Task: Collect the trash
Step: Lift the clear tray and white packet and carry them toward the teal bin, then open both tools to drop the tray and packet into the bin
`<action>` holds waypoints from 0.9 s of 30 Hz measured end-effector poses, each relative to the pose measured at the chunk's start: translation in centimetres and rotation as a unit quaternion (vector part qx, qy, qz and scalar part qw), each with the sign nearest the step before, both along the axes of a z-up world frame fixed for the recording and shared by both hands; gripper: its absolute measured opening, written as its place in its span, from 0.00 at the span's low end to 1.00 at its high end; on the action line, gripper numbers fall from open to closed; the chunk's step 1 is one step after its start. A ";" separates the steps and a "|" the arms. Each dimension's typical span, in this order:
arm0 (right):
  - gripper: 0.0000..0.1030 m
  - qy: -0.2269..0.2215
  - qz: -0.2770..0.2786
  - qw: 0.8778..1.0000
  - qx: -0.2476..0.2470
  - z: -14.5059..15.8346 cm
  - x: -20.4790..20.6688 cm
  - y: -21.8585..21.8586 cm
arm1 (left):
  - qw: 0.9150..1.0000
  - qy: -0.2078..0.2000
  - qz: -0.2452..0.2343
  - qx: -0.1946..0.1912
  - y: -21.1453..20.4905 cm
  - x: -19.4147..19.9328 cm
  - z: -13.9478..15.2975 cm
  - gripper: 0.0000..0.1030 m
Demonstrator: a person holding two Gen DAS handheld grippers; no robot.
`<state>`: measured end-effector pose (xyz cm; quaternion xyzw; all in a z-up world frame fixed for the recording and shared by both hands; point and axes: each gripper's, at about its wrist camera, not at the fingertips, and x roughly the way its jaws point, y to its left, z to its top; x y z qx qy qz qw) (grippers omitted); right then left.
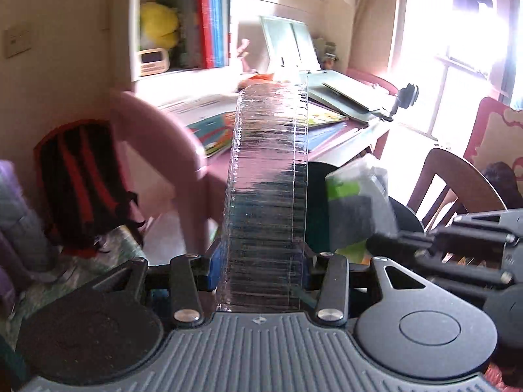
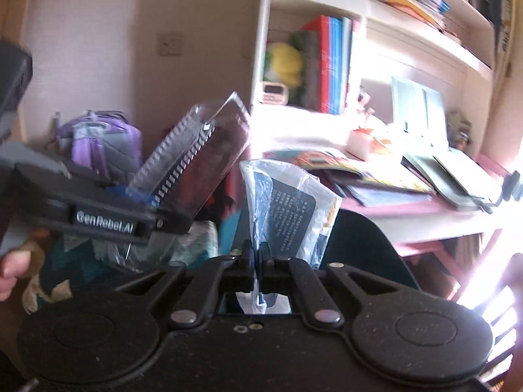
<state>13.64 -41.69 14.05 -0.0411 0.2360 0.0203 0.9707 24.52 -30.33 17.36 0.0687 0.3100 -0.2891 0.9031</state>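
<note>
A clear ribbed plastic tray (image 1: pixel 266 196) stands up between the blue pads of my left gripper (image 1: pixel 261 271), which is shut on it. The right wrist view shows the same tray (image 2: pixel 193 160) tilted in the left gripper (image 2: pixel 147 205), with a hand (image 2: pixel 9 271) behind it. My right gripper (image 2: pixel 256 261) is shut on a crumpled white plastic wrapper (image 2: pixel 287 209) with dark blue print. In the left wrist view that wrapper (image 1: pixel 356 202) hangs off the right gripper (image 1: pixel 382 241) at the right. Both grippers are up in the air, side by side.
Ahead is a pink desk (image 1: pixel 343 150) covered with books and an open laptop (image 2: pixel 421 114), with a bookshelf (image 2: pixel 327 65) above. A red-black backpack (image 1: pixel 81 186) and a purple one (image 2: pixel 101 143) sit left. A wooden chair (image 1: pixel 454 183) stands right, a dark chair back (image 2: pixel 359 238) in front.
</note>
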 end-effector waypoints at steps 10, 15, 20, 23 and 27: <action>0.01 0.051 -0.035 0.998 0.018 -3.1 1.8 -4.4 | 0.997 0.040 -0.036 0.047 -7.3 2.3 -3.7 0.43; 0.03 0.075 -0.037 0.996 0.027 -4.5 2.5 -5.4 | 0.994 0.067 -0.042 0.076 -8.9 3.0 -5.8 0.43; 0.11 0.084 -0.037 0.995 0.028 -5.3 2.9 -5.7 | 0.992 0.073 -0.047 0.090 -9.6 3.1 -6.6 0.43; 0.14 0.081 -0.040 0.995 0.030 -5.3 3.0 -5.9 | 0.992 0.078 -0.048 0.090 -9.6 3.0 -6.8 0.43; 0.21 0.080 -0.044 0.995 0.032 -5.5 2.8 -6.2 | 0.992 0.069 -0.048 0.091 -9.4 2.6 -6.5 0.53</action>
